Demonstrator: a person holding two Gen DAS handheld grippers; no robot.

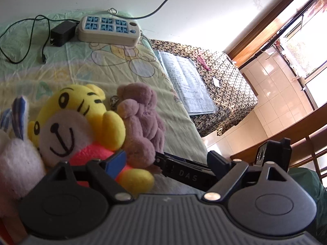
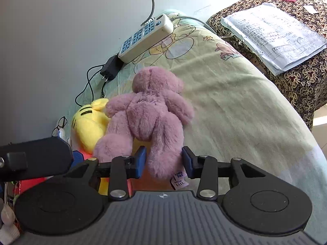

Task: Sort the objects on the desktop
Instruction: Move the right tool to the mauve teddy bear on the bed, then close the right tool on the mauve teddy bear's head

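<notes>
Purple plush bear lies face-down near the counter's front edge, one leg between the right gripper's fingers, not yet clamped; left gripper released.

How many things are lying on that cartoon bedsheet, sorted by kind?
Soft toys: 3 (yellow tiger, purple bear, white bunny)
Power strips: 1 (power strip)
Chargers: 1 (black charger)
Total: 5
</notes>
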